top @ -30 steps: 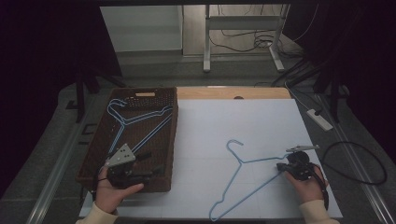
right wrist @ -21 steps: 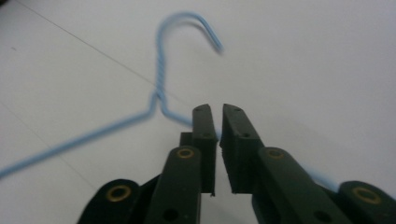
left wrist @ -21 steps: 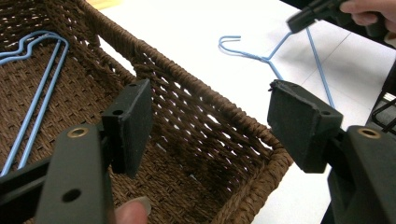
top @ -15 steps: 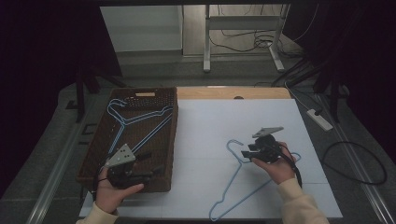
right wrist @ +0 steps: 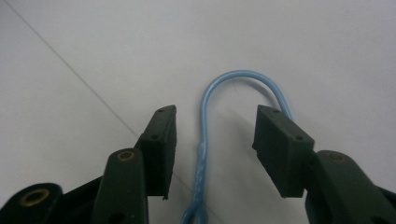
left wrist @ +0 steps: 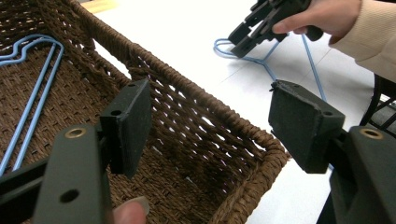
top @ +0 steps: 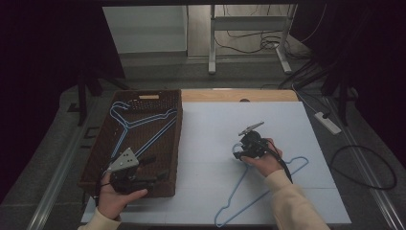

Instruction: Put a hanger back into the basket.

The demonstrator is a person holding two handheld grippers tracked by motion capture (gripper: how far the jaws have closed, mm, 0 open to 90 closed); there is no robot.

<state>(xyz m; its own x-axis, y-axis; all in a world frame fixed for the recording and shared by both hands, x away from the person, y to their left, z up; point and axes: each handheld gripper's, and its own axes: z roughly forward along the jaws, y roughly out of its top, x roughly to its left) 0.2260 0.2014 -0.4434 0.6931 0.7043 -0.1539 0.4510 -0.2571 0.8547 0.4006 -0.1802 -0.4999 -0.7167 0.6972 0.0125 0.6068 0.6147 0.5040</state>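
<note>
A blue wire hanger (top: 268, 188) lies flat on the white tabletop (top: 215, 124). My right gripper (top: 245, 147) hovers over its hook end. In the right gripper view the jaws have just been opening and stand apart (right wrist: 215, 126). The hanger's twisted neck (right wrist: 201, 170) runs between them untouched, and the hook (right wrist: 236, 77) curves beyond the tips. My left gripper (top: 155, 168) rests open at the near right corner of the brown wicker basket (top: 95, 158). Its pads (left wrist: 210, 102) straddle the basket's rim (left wrist: 187, 88) with nothing gripped. Blue hangers (top: 139, 122) lie in the basket.
A bare wooden strip (top: 239, 95) runs along the table's far edge. A white power strip (top: 328, 122) and black cables (top: 364, 167) lie on the floor to the right. Metal table legs (top: 210, 43) stand beyond the table.
My right gripper has travelled left from the hanger's right shoulder to its hook, and its jaws have gone from shut to open. The left gripper and the hanger have stayed put.
</note>
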